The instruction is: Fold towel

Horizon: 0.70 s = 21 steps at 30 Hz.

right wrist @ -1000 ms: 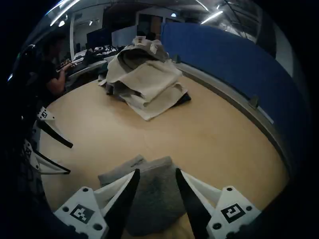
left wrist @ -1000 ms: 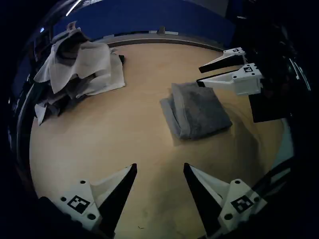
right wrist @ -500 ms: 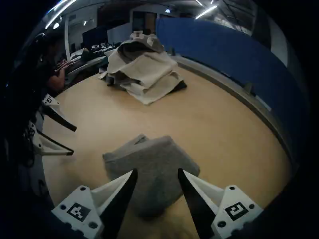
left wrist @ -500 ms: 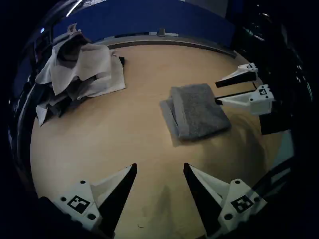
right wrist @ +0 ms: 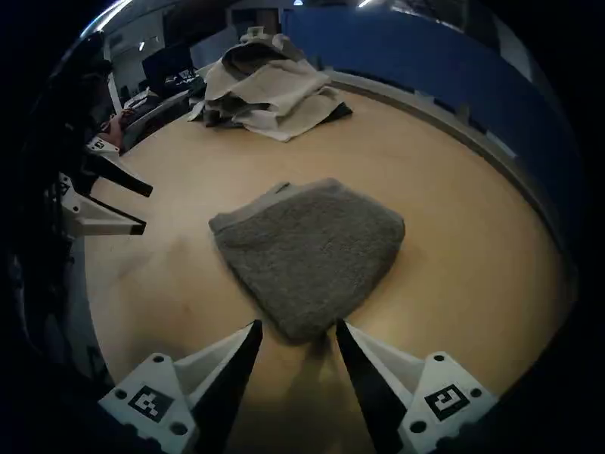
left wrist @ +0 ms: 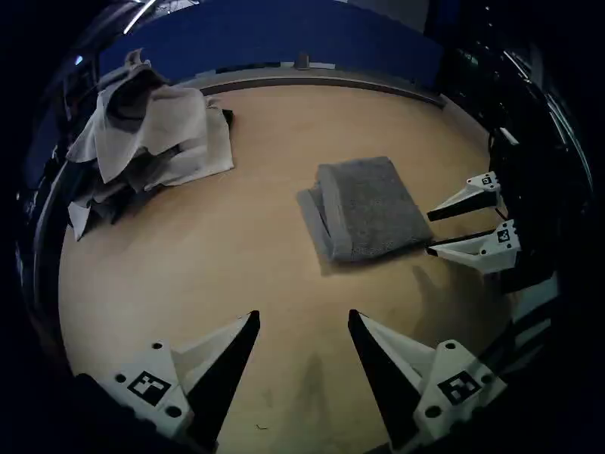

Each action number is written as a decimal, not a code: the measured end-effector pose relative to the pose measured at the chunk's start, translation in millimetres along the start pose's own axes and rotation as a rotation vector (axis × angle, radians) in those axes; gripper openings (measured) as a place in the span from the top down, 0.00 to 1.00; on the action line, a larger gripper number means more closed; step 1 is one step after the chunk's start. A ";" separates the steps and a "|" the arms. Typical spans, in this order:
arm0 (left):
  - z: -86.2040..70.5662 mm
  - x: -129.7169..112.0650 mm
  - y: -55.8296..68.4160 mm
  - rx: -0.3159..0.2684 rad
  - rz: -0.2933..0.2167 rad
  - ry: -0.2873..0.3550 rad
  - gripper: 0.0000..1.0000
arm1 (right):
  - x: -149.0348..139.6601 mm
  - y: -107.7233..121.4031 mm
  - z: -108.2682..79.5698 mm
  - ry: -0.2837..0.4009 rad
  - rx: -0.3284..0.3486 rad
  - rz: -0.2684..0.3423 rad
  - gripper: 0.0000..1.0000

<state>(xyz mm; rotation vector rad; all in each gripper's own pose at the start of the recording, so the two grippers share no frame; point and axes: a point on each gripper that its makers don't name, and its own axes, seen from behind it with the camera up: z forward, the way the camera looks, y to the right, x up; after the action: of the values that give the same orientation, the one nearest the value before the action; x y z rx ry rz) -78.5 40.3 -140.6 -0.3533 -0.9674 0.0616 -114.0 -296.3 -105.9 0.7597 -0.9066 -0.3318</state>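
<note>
A folded grey towel [left wrist: 364, 208] lies flat on the round wooden table [left wrist: 189, 250]; the right gripper view has the same towel [right wrist: 310, 250] just ahead of the fingers. My left gripper [left wrist: 302, 344] stands open near the table's front edge, well short of the towel, nothing between its fingers. My right gripper [right wrist: 297, 356] is open too, its tips just short of the towel's near corner and holding nothing. From the left gripper view it [left wrist: 432, 233] sits at the towel's right side. The left gripper [right wrist: 144, 208] appears at the left in the right gripper view.
A heap of unfolded beige and grey towels [left wrist: 147, 136] sits at the table's far left, also seen as the heap [right wrist: 265, 87] at the back. A blue partition [left wrist: 287, 38] runs behind the table. A seated person [right wrist: 102, 113] is off to the left.
My right gripper has pulled back off the folded towel toward the table's edge, so the whole towel now lies bare. The left gripper has hardly moved.
</note>
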 end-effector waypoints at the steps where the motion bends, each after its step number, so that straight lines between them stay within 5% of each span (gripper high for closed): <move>1: 0.1 -0.5 0.3 -0.001 0.000 -0.001 0.13 | -1.8 -0.3 0.6 -0.002 0.000 0.001 0.25; 6: 0.8 -2.7 1.2 -0.001 0.000 -0.005 0.13 | -8.3 1.0 4.9 -0.012 -0.006 0.005 0.26; 12: 0.5 -3.3 1.7 0.000 0.001 -0.006 0.13 | -10.8 4.0 9.6 -0.018 -0.017 0.003 0.39; 21: 1.5 -4.2 1.5 -0.001 -0.002 -0.009 0.13 | -11.8 7.2 9.4 -0.018 -0.022 0.009 0.76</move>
<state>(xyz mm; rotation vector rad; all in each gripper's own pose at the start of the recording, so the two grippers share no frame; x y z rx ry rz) -81.9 41.2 -143.7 -0.3531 -0.9765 0.0610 -129.0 -289.0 -104.0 0.7334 -0.9215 -0.3407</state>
